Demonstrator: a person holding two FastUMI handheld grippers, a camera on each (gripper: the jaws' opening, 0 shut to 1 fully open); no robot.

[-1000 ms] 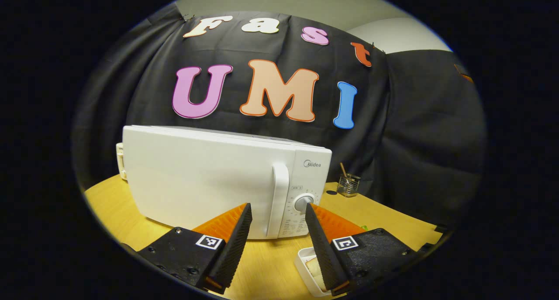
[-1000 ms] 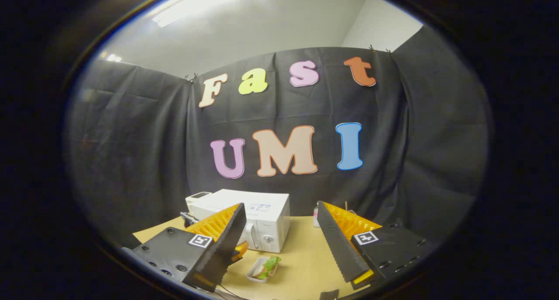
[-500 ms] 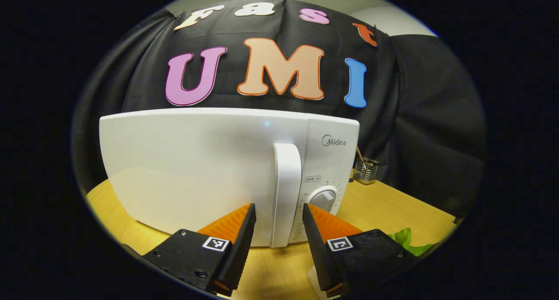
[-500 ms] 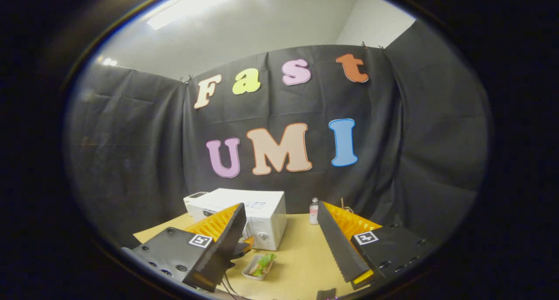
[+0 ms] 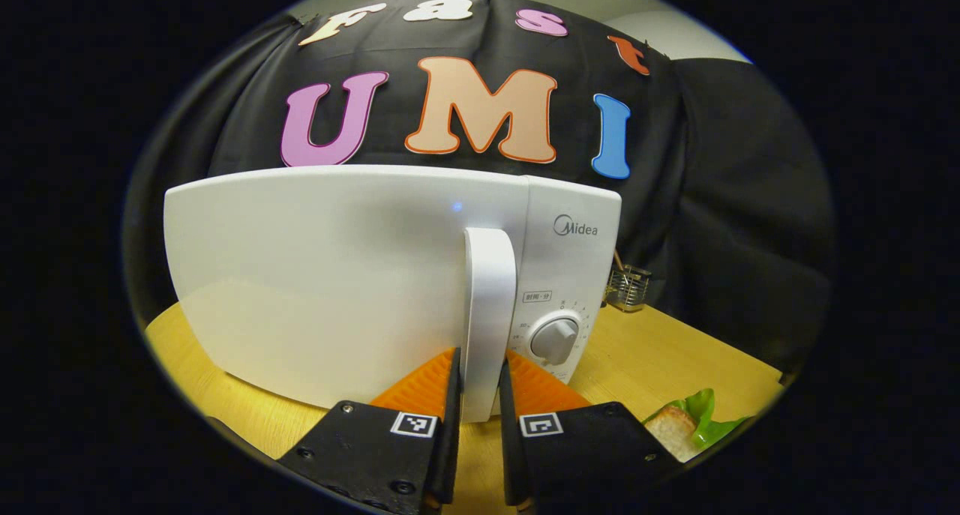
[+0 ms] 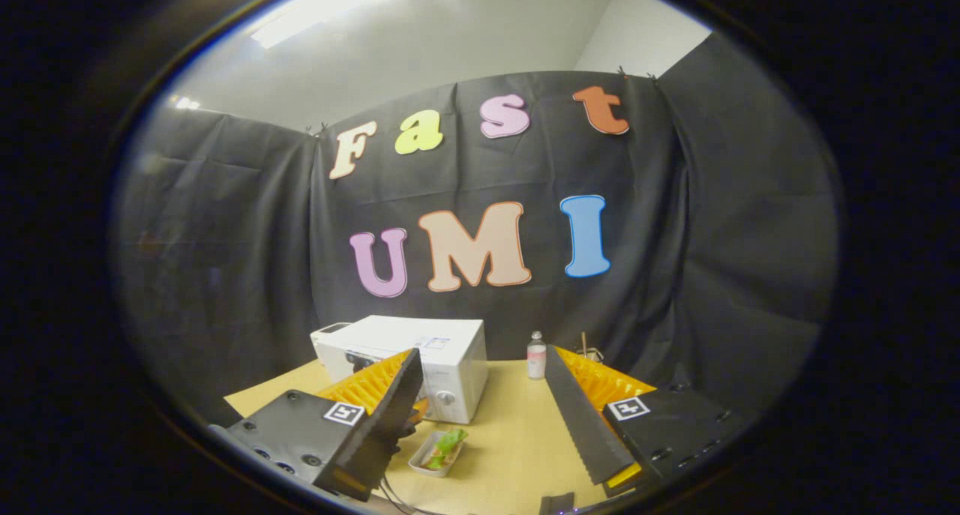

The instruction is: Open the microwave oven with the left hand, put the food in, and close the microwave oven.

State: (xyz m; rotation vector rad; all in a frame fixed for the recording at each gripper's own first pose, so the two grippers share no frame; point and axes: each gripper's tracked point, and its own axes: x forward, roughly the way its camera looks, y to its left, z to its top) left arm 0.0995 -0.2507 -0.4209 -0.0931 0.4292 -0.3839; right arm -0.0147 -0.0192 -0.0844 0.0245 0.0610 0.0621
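Taking the microwave (image 5: 345, 275) as landmark, going left to right. Door (image 5: 322, 275) flush with the body, not yet opened. On the handle (image 5: 489, 305), at the door's right edge: left gripper (image 5: 477, 395) clamped low on the bar, one finger either side. Best kept squeezed firmly, then pulled back in an arc about the hinge at the microwave's left, not straight out, so the bar doesn't slip free. Right of the handle, the dial (image 5: 555, 340); worth keeping clear of. Further right and nearer, on the table (image 5: 645, 357) in front of the microwave: the food (image 6: 441, 449), bread and lettuce in a small tray. Right gripper (image 6: 480, 417) well back from the microwave, fingers spread wide, holding nothing.
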